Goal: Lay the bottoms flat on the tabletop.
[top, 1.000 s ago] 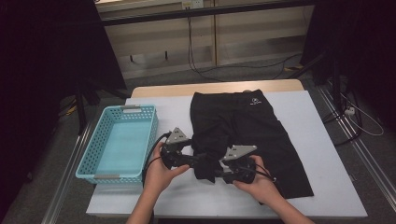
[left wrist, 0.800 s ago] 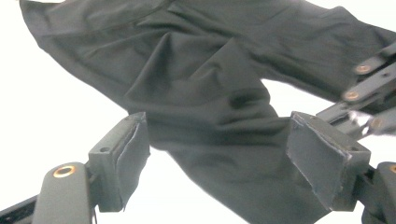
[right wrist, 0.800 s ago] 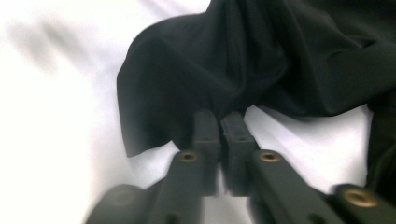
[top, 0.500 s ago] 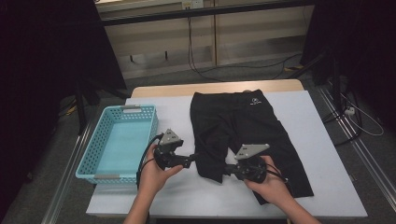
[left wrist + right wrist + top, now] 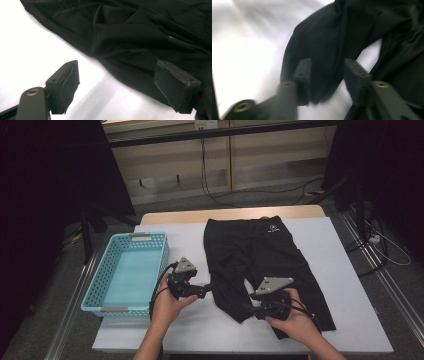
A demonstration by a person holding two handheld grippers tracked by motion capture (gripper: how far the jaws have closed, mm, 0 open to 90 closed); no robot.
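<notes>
Dim high view, glaring white tabletop, motion-blurred right gripper view.

we see the table with the shorts lying flat on its middle, waistband toward the far edge, legs toward the person. the basket sits on the table's left part, just beside the shorts but apart from them. the left gripper lies between basket and shorts, at the edge of the left leg. the right gripper is over the gap between the two legs, near their hems, at the near side.
</notes>
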